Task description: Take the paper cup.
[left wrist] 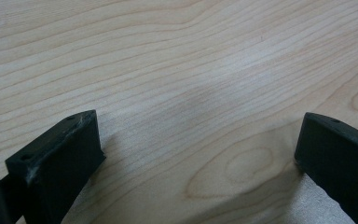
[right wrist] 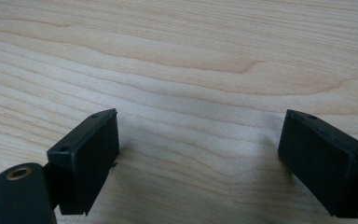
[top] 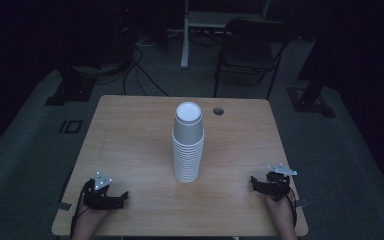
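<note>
A tall stack of white paper cups [top: 187,144], nested upside down, stands at the middle of the wooden table [top: 130,135]. My left gripper [top: 111,196] rests on the table near the front left corner, jaws open. In the left gripper view its two black jaws stand wide apart over bare wood, left gripper [left wrist: 200,144]. My right gripper [top: 261,183] sits near the front right edge, also open. The right gripper [right wrist: 198,140] shows both jaws spread with only wood grain between them. Both grippers are well apart from the cups.
A small dark round hole [top: 218,111] lies in the tabletop behind the cups on the right. Beyond the table stand a dark folding chair [top: 252,52] and a white desk leg [top: 184,35], with cables [top: 130,70] on the floor.
</note>
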`<action>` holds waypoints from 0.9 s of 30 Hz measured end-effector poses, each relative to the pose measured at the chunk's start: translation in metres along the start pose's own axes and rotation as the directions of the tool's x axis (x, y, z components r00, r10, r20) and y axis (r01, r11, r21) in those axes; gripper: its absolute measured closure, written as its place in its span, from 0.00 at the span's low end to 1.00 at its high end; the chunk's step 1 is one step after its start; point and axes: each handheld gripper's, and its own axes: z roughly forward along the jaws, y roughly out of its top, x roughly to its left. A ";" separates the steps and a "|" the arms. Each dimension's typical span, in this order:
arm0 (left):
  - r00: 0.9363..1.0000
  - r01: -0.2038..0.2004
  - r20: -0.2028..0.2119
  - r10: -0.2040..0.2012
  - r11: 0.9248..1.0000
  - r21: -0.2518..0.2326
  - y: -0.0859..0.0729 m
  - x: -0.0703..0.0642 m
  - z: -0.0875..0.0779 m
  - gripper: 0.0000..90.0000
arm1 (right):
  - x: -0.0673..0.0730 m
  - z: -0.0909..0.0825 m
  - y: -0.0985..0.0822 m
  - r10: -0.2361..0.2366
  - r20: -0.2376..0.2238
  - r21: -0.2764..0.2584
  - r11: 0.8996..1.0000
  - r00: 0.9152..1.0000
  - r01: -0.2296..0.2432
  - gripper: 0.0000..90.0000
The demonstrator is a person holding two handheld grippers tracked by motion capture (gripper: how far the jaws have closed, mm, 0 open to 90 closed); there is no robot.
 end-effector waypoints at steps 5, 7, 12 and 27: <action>1.000 -0.004 0.004 0.004 1.000 0.000 0.000 0.000 0.000 0.01 | 0.000 0.000 0.000 0.000 0.000 0.000 1.000 1.000 0.000 0.13; 1.000 -0.009 0.008 0.009 1.000 -0.001 0.000 0.001 0.000 0.01 | 0.000 0.000 0.000 -0.001 0.000 0.001 1.000 1.000 0.001 0.13; 0.999 -0.028 0.024 0.028 1.000 0.002 0.001 0.002 0.000 0.01 | 0.000 0.000 0.000 -0.001 0.000 0.001 1.000 1.000 0.001 0.13; 0.985 -0.046 0.164 0.053 0.998 -0.044 0.015 -0.005 -0.002 0.01 | 0.000 -0.001 0.008 0.021 -0.095 0.037 0.999 0.995 -0.017 0.12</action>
